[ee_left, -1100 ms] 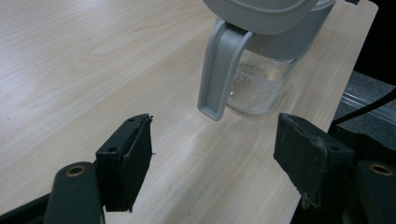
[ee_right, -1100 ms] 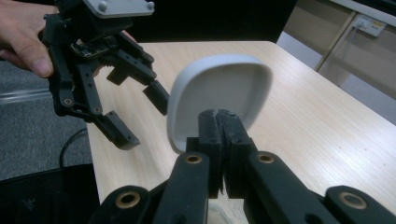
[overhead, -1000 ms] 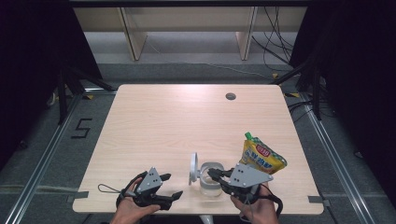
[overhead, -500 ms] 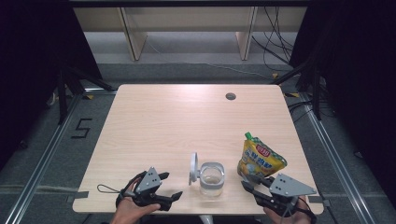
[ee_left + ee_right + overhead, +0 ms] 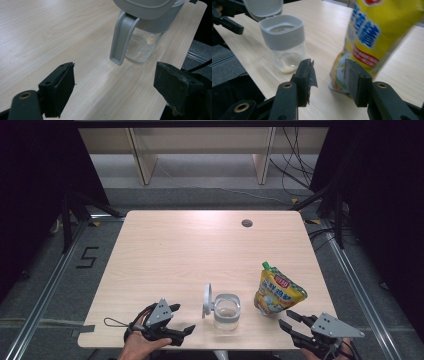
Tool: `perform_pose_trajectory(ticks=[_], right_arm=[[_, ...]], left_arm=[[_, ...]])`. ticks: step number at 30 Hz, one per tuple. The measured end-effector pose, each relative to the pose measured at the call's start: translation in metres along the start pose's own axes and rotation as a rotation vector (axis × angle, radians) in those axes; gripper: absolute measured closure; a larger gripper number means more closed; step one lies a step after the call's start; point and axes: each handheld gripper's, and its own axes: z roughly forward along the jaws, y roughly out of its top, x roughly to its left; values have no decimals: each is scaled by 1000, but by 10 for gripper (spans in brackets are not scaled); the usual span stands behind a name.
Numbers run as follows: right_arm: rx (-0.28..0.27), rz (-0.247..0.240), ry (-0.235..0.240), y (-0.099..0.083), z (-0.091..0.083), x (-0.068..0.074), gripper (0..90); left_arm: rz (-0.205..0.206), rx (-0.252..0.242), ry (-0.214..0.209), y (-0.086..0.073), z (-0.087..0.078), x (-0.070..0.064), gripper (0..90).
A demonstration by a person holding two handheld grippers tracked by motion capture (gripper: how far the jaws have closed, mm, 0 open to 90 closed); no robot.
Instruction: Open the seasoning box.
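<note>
the clear jar (image 5: 226, 311) with a grey collar stands near the table's (image 5: 200, 250) near edge, its grey lid (image 5: 206, 300) flipped open and upright on its left side, with a little pale residue at its bottom. the left gripper (image 5: 180, 332) rests at the near edge to the jar's left, jaws apart and holding nothing, with the jar just beyond and slightly right of its jaws (image 5: 140, 32). the right gripper (image 5: 290, 327) hovers at the near right corner, jaws apart and empty, pointing at the yellow pouch (image 5: 277, 290) standing just right of the jar, near its fingertips (image 5: 372, 37).
</note>
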Motion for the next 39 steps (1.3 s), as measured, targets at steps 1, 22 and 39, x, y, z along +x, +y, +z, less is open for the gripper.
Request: perform_pose_trajectory(ticks=[1,22,39], right_arm=[[1,7,-10,-2,-2,-1,584],[59,100,-96,-25,9,-25,351],[-13,112,-94,-25,35,-32,158]], left_arm=[[-22,-18,-10,0,1,-2,164],[-15,-20,-17,0,3,-3,173],[-16,-11,-4,1,6,-1,185]])
